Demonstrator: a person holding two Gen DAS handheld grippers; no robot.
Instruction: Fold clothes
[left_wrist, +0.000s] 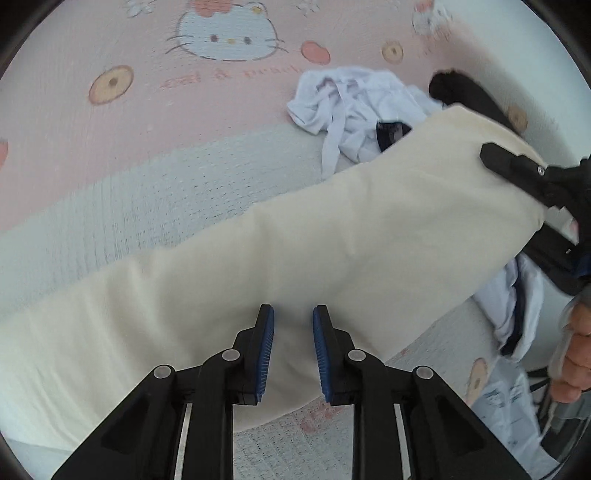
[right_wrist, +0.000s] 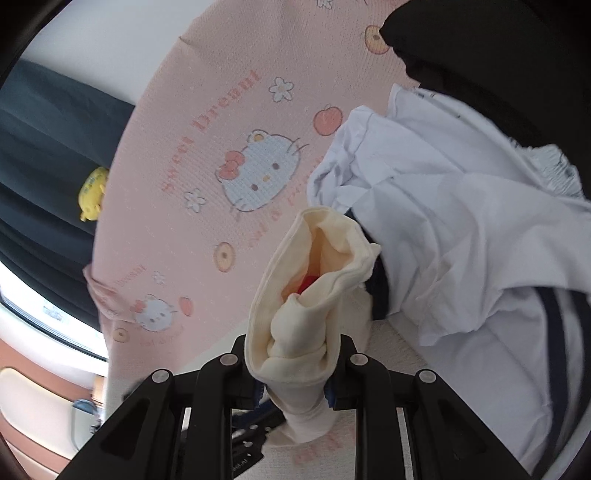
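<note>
The right hand-held gripper (right_wrist: 293, 369) pinches a bunched end of a cream garment (left_wrist: 295, 251), the cloth wadded between its fingers and rising past them in the right wrist view. The left hand-held gripper (left_wrist: 293, 350) has its blue-padded fingers spread apart, hovering over the middle of the same garment and gripping nothing. The cream garment stretches as a long band across the bed, over a pink cartoon-cat bedsheet (left_wrist: 129, 122), one end raised in the right gripper. It looks partly folded or rolled lengthwise, though the layers cannot be counted. Beyond it a crumpled white garment (left_wrist: 354, 107) lies in a heap, and a black garment (right_wrist: 461, 44) sits near it, both apparently unfolded. No finished, stacked pile is visible. By this evidence the task is at an early stage: one piece in hand, at least two waiting.
</note>
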